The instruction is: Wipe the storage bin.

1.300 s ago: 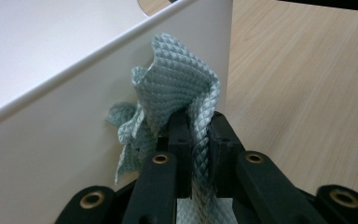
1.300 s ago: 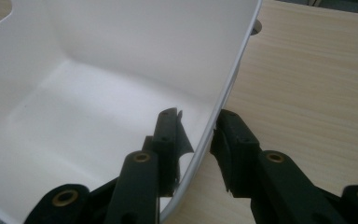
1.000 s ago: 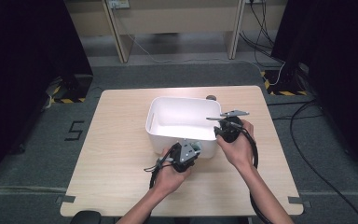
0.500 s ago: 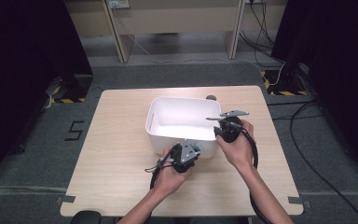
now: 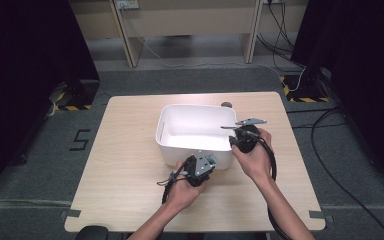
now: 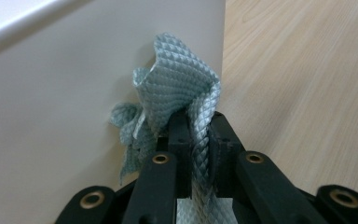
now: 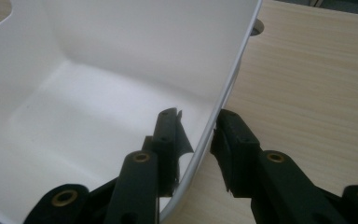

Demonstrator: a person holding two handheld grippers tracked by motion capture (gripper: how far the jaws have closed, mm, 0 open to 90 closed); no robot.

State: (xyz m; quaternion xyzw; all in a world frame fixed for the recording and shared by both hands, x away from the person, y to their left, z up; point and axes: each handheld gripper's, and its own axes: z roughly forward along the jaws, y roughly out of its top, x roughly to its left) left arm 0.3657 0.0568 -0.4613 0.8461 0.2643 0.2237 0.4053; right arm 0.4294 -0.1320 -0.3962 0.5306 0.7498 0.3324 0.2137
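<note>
left gripper (image 6: 196, 135) pinches grey-green waffle cloth (image 6: 177, 88) against white bin (image 5: 195, 132) outer wall; right gripper (image 7: 196, 140) straddles bin rim, apparently gripping.

One white tub (image 5: 195, 131) on tabletop (image 5: 125, 165). One cloth (image 6: 177, 93), pale green, quilted. Two claws: left claw (image 5: 199, 167), right claw (image 5: 241, 136). Two hands: left hand (image 5: 182, 192), right hand (image 5: 254, 160). Two trailing cables, one per claw. One small round dark thing (image 5: 226, 105) at tabletop's far edge behind tub; cannot tell what.
</note>
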